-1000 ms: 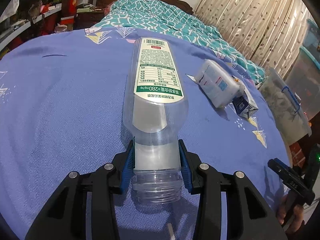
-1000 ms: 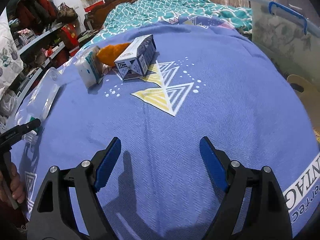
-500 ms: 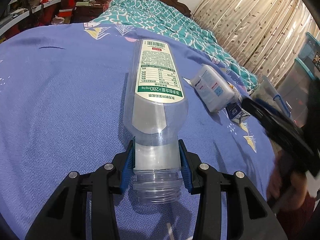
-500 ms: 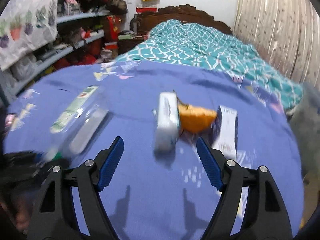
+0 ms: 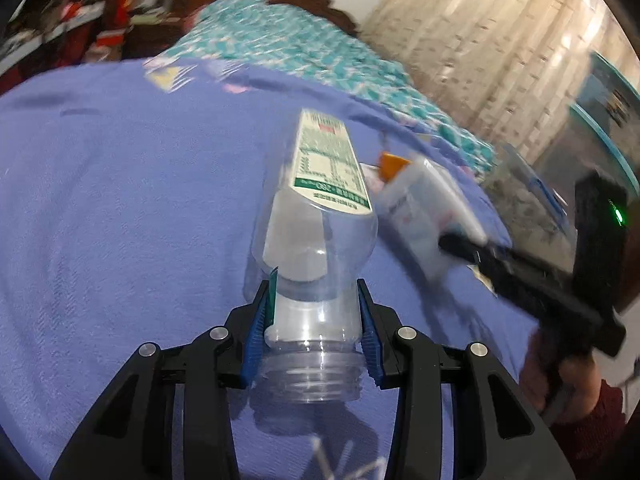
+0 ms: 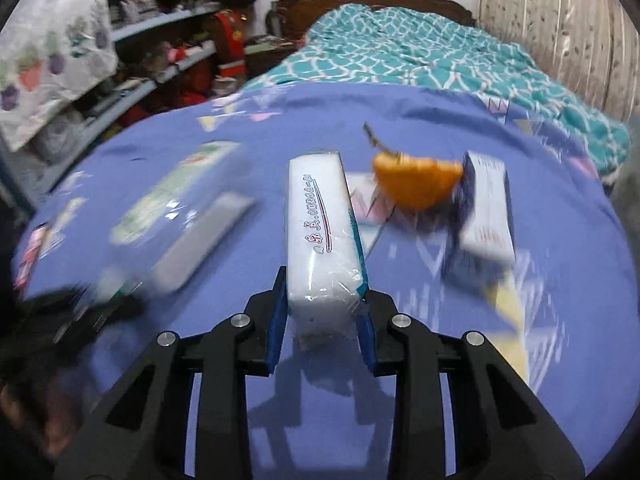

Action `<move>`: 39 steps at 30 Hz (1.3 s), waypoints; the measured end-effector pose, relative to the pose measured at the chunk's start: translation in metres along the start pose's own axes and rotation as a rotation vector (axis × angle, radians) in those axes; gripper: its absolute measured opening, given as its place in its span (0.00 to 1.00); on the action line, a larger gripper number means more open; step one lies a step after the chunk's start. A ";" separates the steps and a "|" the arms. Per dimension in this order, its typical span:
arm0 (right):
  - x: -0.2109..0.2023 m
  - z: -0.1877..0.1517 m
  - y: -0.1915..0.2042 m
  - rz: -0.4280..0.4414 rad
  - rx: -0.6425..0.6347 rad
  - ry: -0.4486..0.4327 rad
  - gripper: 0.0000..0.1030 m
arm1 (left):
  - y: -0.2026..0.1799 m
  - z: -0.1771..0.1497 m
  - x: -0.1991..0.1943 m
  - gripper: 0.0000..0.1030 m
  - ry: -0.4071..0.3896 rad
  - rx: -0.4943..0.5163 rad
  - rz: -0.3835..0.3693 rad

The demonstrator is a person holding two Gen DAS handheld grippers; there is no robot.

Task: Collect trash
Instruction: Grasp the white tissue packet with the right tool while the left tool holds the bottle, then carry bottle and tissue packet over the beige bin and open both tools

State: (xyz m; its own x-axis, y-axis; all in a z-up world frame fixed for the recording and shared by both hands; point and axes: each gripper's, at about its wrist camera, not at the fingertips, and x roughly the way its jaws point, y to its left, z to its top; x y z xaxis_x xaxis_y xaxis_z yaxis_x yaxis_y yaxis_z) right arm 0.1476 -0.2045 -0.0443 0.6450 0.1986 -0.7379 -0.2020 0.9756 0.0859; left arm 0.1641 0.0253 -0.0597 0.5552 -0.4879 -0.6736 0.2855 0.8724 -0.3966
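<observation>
While angled downward, right gripper [image 6: 322,320] pinching tissue pack [image 6: 322,232]

The clear bottle's [image 5: 320,216] green-and-white label shows "280"; its table is blurred. Red script on the tissue pack [image 6: 322,232] is illegible.

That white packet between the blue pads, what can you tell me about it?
The white packet looks like a soft tissue pack in glossy plastic wrap, with a printed red line, small lettering and a teal edge. It stands on its narrow side on the purple bedspread, pointing away from the camera. The right gripper has just been closing, and its pads now press on the near end.
</observation>
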 end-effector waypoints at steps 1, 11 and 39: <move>-0.011 -0.012 -0.003 -0.007 0.009 -0.007 0.32 | -0.009 -0.003 -0.001 0.37 0.000 0.037 -0.014; -0.100 -0.118 -0.090 -0.152 0.297 -0.081 0.32 | -0.122 -0.047 0.031 0.37 0.199 0.286 -0.289; -0.183 -0.183 -0.400 -0.530 0.877 -0.207 0.68 | -0.500 -0.045 0.257 0.78 0.414 0.790 -0.309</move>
State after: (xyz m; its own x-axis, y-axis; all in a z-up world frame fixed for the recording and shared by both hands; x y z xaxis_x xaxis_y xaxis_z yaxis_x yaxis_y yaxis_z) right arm -0.0250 -0.6480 -0.0657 0.6248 -0.3435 -0.7011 0.6961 0.6518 0.3010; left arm 0.1290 -0.5370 -0.0624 0.0879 -0.5391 -0.8376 0.9048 0.3949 -0.1593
